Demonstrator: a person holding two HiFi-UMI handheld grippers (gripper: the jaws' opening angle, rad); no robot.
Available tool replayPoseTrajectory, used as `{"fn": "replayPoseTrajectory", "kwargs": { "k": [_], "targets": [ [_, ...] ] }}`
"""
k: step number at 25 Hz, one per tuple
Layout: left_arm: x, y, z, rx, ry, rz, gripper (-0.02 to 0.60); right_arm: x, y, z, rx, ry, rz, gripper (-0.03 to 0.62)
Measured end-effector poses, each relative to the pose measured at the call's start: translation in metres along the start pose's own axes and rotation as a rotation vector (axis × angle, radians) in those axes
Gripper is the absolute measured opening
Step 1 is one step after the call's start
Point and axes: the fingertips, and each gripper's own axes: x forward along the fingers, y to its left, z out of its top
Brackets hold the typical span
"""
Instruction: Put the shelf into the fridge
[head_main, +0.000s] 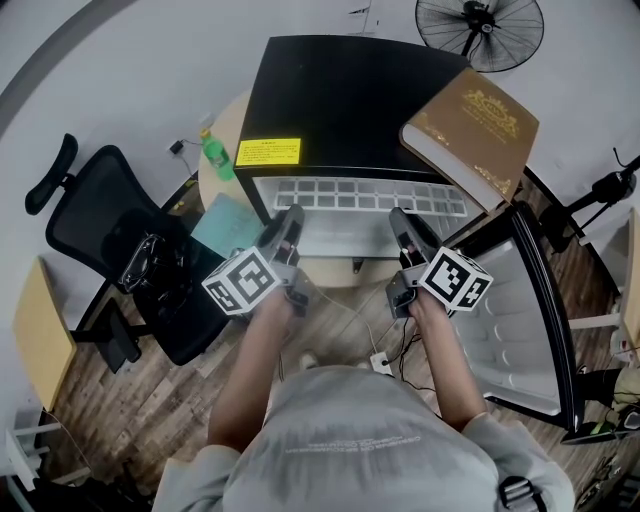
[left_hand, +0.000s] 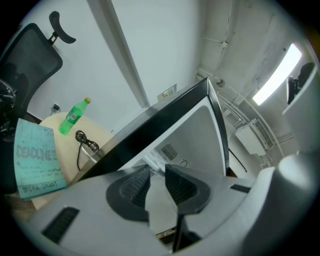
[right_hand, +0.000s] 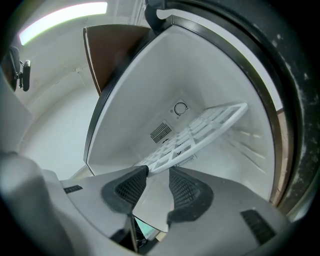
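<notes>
The shelf lies level and halfway into the mouth of the fridge. Its gridded back part is inside the cavity and its plain front strip still sticks out of the fridge. The left gripper pinches that front strip near the fridge's left wall, and the right gripper pinches it near the fridge's right wall, beside the open door. Each gripper's jaws are closed on the thin edge.

The shelf looks like a thin, white, moulded plastic grid. It is probably light and fairly stiff, though it may flex or twist if one side leads. The smooth plastic could slip in the pads, and the thin bars could crack if forced. The solid front strip, held at two spread points, seems the best hold, since it keeps the shelf level against the fridge's side walls as it slides in
</notes>
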Motion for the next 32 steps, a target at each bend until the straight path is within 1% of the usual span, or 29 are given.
{"fn": "replayPoseTrajectory", "kwargs": {
  "k": [6,11,15,18,28,32],
  "targets": [
    [0.004,-0.001,0.001,-0.037,-0.026,0.006,0.081,0.005,0.0,0.002,0.01,0.002,0.009,0.146],
    [0.006,0.0,0.002,-0.071,-0.054,0.036,0.077,0.008,-0.001,0.003,0.012,-0.005,0.002,0.146],
    [0.006,0.0,0.003,-0.067,-0.05,0.029,0.075,0.01,-0.002,0.004,-0.012,-0.001,-0.001,0.15],
    [0.007,0.0,0.003,-0.074,-0.05,0.028,0.074,0.01,-0.001,0.004,-0.011,-0.005,0.002,0.15],
    [0.016,0.003,0.007,-0.195,-0.106,0.034,0.06,0.018,-0.005,0.008,-0.009,-0.017,-0.012,0.15],
    [0.019,0.004,0.008,-0.212,-0.127,0.041,0.058,0.022,-0.007,0.009,-0.011,-0.019,-0.011,0.15]
  ]
}}
